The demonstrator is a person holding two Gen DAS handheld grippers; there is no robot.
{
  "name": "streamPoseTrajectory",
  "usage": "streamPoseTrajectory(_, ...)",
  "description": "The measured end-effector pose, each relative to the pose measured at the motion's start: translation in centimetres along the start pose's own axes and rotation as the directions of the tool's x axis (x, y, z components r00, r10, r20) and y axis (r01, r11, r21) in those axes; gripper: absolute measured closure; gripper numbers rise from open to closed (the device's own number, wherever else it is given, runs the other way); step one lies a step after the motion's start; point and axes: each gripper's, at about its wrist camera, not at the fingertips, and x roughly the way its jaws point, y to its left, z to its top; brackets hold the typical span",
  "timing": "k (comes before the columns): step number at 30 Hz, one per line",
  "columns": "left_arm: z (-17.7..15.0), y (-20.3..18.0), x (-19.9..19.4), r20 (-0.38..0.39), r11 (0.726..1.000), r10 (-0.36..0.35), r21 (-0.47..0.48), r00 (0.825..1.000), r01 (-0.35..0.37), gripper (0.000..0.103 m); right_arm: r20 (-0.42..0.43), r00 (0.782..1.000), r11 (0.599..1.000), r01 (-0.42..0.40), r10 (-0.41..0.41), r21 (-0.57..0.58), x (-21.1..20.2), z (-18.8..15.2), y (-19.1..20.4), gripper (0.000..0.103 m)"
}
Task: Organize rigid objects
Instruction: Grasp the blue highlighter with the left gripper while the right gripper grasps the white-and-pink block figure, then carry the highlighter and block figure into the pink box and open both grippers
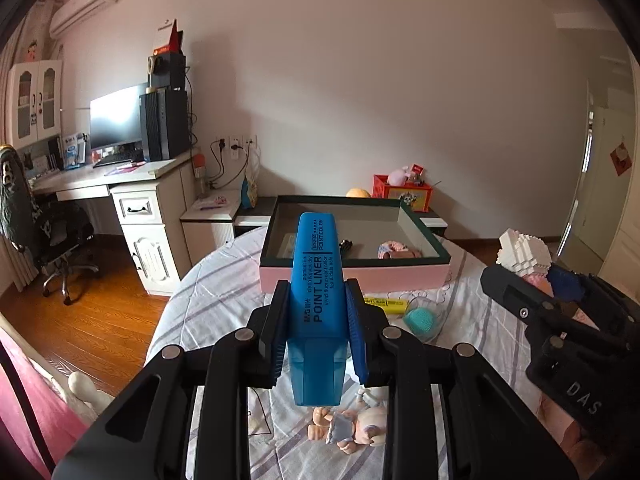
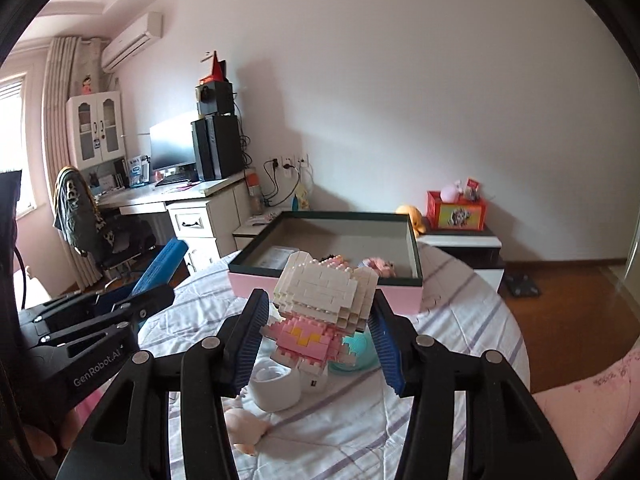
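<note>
Both hands are loaded and up in the air over the bed! The left claw (image 1: 318, 312) clamps a blue plastic highlighter pen (image 1: 316, 280) by its barrel, cap toward the camera, tip aimed at the box. The right claw (image 2: 318, 328) pinches a white-and-pink brick-built figure (image 2: 320, 304) between its blue pads, squeezing the sides of the blocky head.

Ahead sits the target, by my read: a shallow pink box with a dark green rim (image 1: 432, 240), resting on the striped white bedsheet (image 1: 224, 300). It already holds a small pink toy (image 1: 394, 249) and a little black item (image 1: 346, 245), so sorting looks partly done.

Plenty is left on the sheet, though: a yellow highlighter (image 1: 386, 303), a teal round silicone brush (image 1: 420, 318), a small baby doll (image 1: 352, 426) under the left claw, and a white round holder (image 2: 276, 386) below the right.

The box's near wall stands between both loads and the tray floor; they'll need to clear it, and the two claws ride close together.
</note>
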Motion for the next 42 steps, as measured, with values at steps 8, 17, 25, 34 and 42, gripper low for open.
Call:
streamPoseTrajectory(8, 1.1, -1.6, -2.2, 0.053, 0.999, 0.017, 0.040, 0.998, -0.019, 0.077, 0.062, 0.998, 1.000, 0.004, -0.003, -0.022, -2.4, 1.4, 1.3, 0.051)
streamPoseTrajectory(17, 1.5, -2.5, -1.4, 0.056, 0.998, 0.017, 0.062, 0.998, -0.020, 0.077, 0.060, 0.998, 1.000, 0.015, -0.014, -0.022, -2.8, 1.6, 1.0, 0.051)
streamPoseTrajectory(25, 2.8, -3.5, 1.4, 0.061, 0.994, 0.029, 0.105, 0.998, -0.035, 0.077, 0.044, 0.999, 1.000, 0.018, -0.018, -0.011, -0.8, 2.1, 0.0, 0.051)
streamPoseTrajectory(34, 7.1, -2.9, 11.1, -0.012, 0.989, 0.004, 0.146, 1.000, -0.002, 0.077, 0.002, 1.000, 0.999, 0.024, -0.024, -0.022, 6.1, 5.1, -2.5, 0.051)
streamPoseTrajectory(42, 7.5, -0.6, 23.6, -0.224, 0.986, 0.066, 0.164, 0.972, -0.029, 0.077, -0.172, 0.985, 1.000, 0.001, 0.004, 0.029, 16.9, 6.2, -6.0, 0.051)
